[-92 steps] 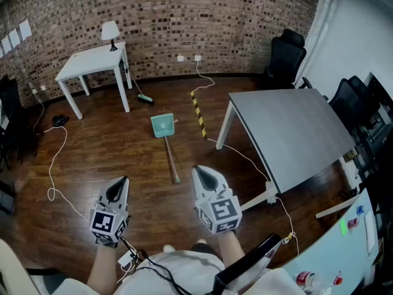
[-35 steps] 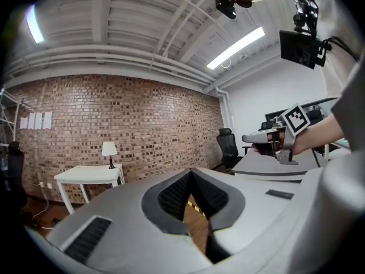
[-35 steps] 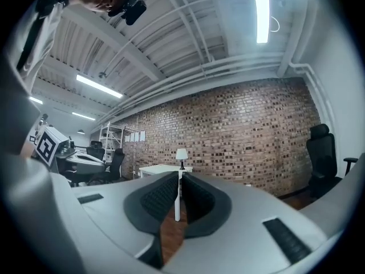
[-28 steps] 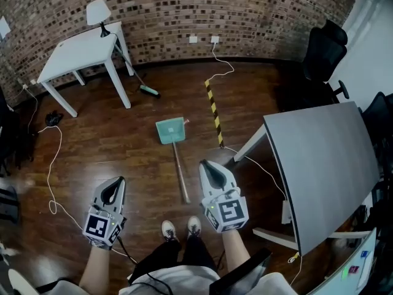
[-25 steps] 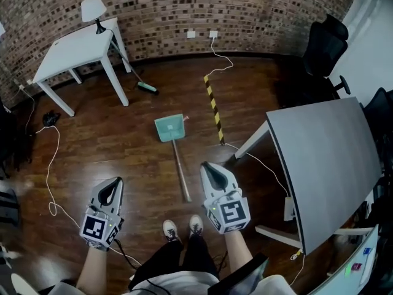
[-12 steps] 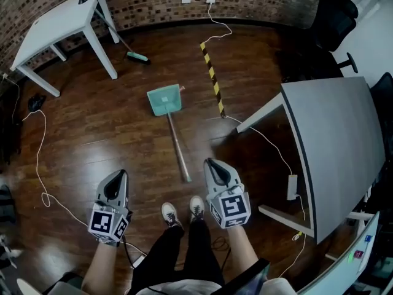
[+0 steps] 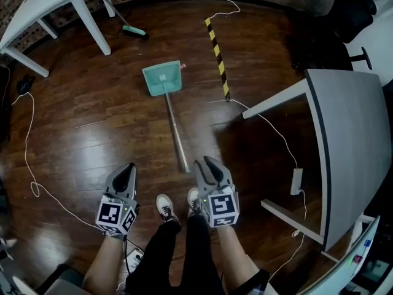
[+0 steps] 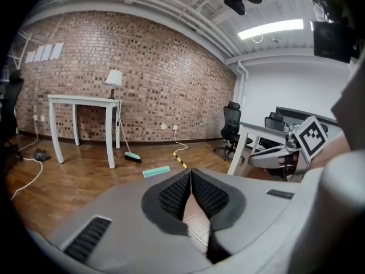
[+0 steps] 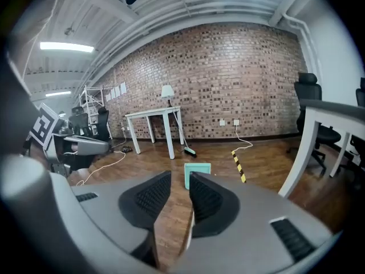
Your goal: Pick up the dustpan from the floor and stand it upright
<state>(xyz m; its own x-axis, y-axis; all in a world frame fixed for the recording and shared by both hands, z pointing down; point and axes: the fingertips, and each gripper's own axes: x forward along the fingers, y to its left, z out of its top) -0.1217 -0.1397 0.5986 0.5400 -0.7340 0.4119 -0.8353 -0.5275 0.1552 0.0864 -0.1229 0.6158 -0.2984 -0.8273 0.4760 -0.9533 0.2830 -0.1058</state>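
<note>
The teal dustpan [image 7: 163, 78] lies flat on the wooden floor, and its long handle [image 7: 177, 134] runs back toward my feet. In the head view my right gripper [image 7: 206, 163] hovers just beside the handle's near end. Its jaws are opening and hold nothing. Through their gap in the right gripper view [image 9: 179, 178] I see the dustpan [image 9: 198, 173] farther ahead. My left gripper [image 7: 128, 168] hangs to the handle's left, shut and empty. In the left gripper view its tips [image 8: 190, 174] meet, with the dustpan [image 8: 155, 172] lying beyond them.
A white table [image 7: 37, 5] stands at the far left with a broom [image 7: 132, 31] beside it. A grey table [image 7: 350, 134] fills the right. A yellow-black strip [image 7: 217, 54] and white cables [image 7: 27, 152] lie on the floor. My shoes [image 7: 164, 204] are between the grippers.
Both grippers have sunk toward the floor and the view has tilted more steeply down. The right jaws have parted. The dustpan has not moved.
</note>
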